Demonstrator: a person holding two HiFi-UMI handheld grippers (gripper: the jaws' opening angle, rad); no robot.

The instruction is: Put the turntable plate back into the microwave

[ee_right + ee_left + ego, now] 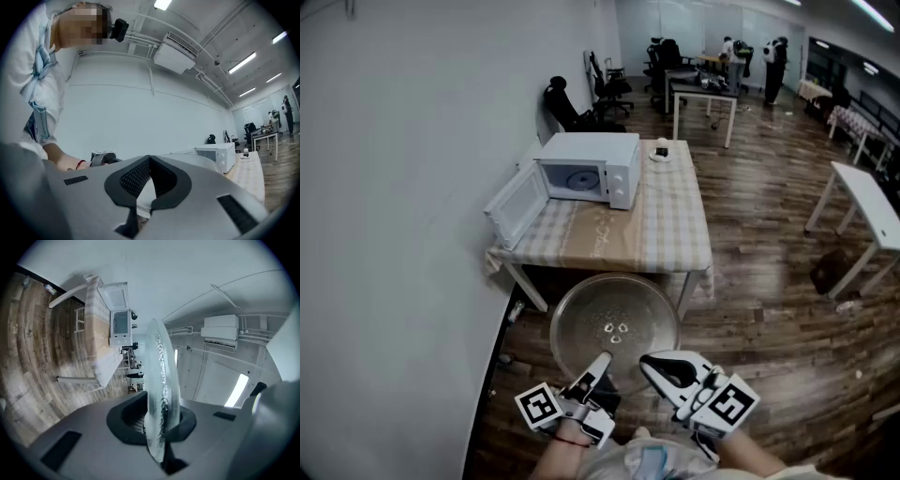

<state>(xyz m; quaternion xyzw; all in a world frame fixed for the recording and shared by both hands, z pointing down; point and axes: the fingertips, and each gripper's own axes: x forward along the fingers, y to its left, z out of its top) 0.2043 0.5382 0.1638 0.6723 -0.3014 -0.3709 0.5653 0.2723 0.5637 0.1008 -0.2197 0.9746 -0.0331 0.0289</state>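
I hold a round clear glass turntable plate (pixel 615 323) flat in front of me, above the floor and short of the table. My left gripper (pixel 598 366) is shut on the plate's near rim. In the left gripper view the plate (pixel 161 376) stands edge-on between the pads. My right gripper (pixel 649 361) is shut beside the near rim, and I cannot tell if it touches the glass. Nothing is clamped between its pads in the right gripper view (pixel 149 161). The white microwave (pixel 591 169) stands on the table (pixel 666 234) with its door (pixel 517 204) swung open to the left.
The table has a checked cloth, and a small cup (pixel 662 150) stands behind the microwave. A white wall runs along the left. Office chairs (pixel 572 108) and desks stand farther back, another white table (pixel 867 202) is at the right, and people (pixel 773 66) are far off.
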